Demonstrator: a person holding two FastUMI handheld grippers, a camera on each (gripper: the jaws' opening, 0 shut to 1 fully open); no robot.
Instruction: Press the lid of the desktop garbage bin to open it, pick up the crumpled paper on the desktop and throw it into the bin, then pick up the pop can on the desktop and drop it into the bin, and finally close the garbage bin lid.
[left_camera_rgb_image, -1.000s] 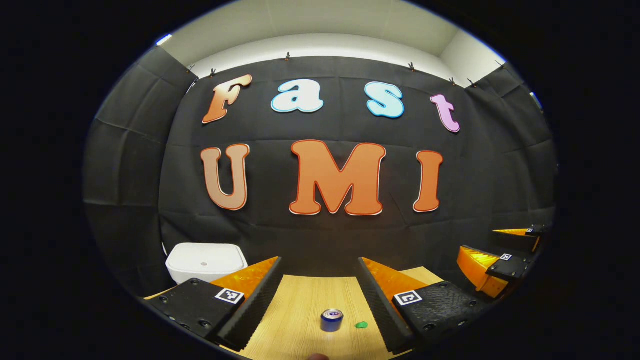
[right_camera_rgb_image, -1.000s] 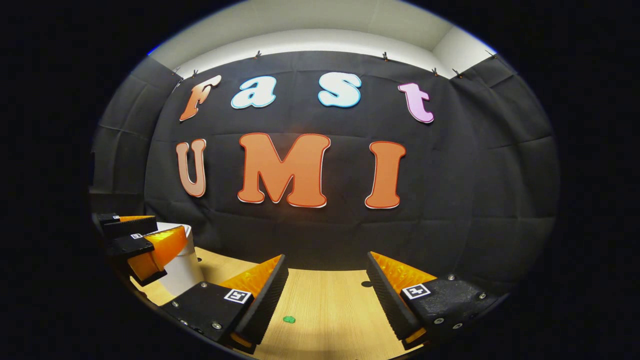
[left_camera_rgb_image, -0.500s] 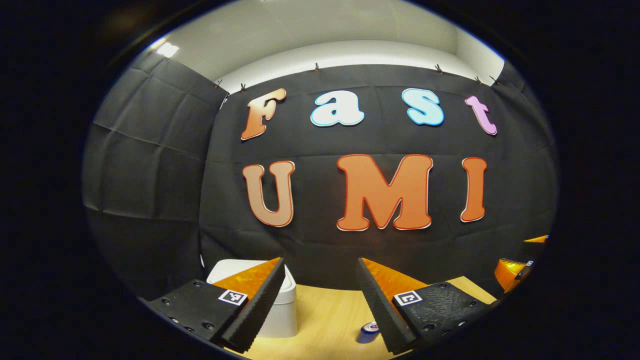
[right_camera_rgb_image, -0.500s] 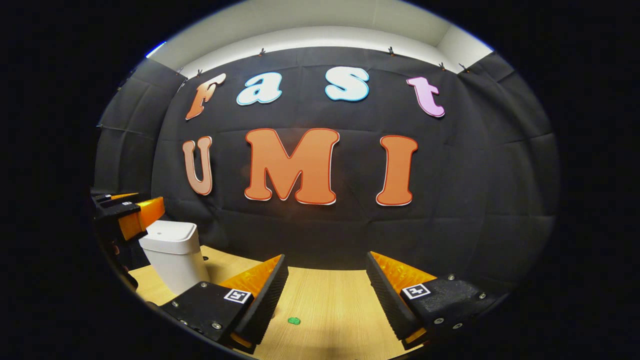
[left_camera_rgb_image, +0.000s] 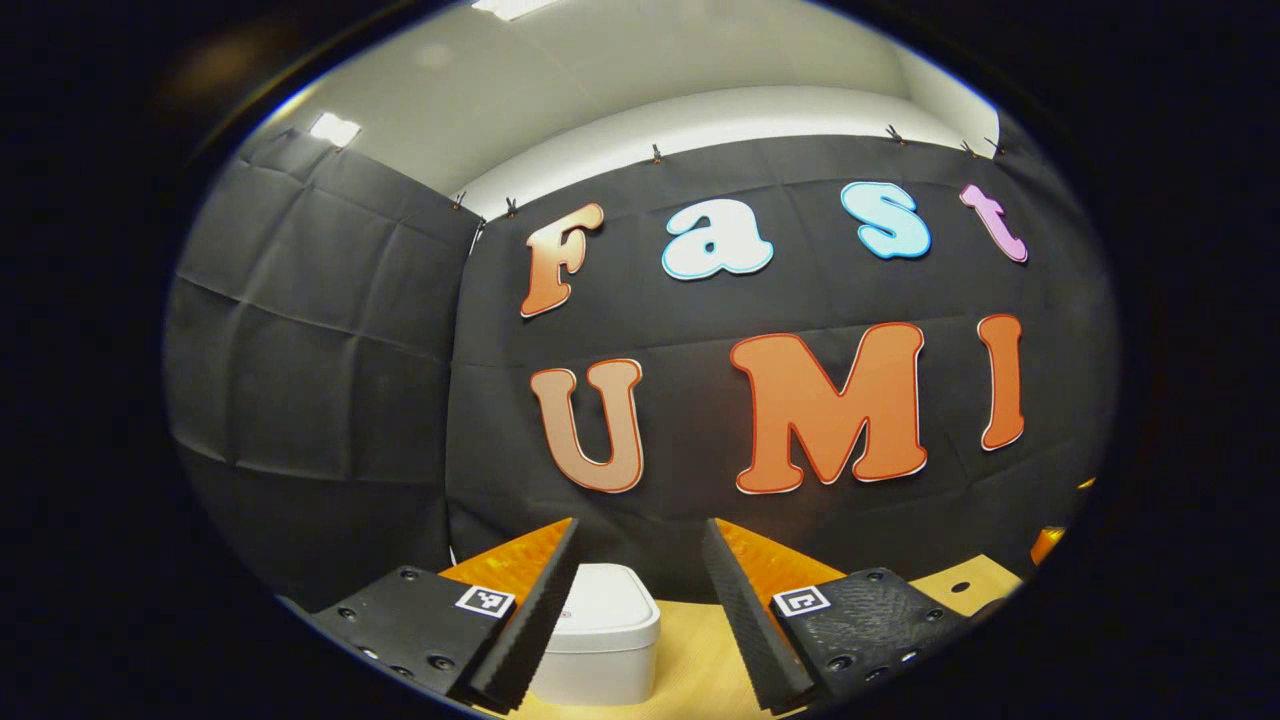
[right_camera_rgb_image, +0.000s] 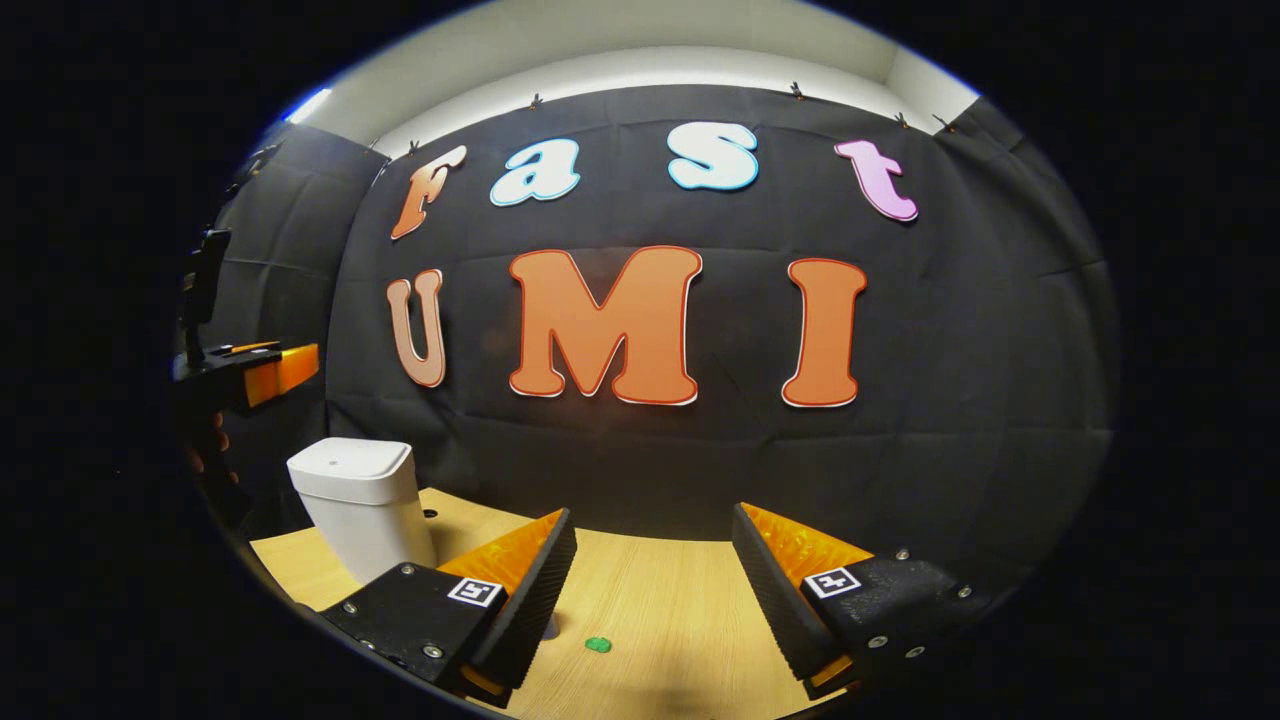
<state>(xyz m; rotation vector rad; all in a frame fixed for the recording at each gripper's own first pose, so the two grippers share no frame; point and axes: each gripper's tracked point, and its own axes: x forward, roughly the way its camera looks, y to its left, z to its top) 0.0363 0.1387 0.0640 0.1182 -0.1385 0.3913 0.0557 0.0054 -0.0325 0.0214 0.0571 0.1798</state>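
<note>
Left gripper (left_camera_rgb_image: 635, 590) released, above closed white bin (left_camera_rgb_image: 598, 640) near bench's (right_camera_rgb_image: 680, 610) back-left corner. Right gripper (right_camera_rgb_image: 650, 585) released, over bench.

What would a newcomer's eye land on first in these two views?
The white bin, lid shut, sits framed between the open fingers of the left gripper, close ahead. In the right gripper view the bin stands at the table's left, with a small green scrap between the open right gripper's fingers.
</note>
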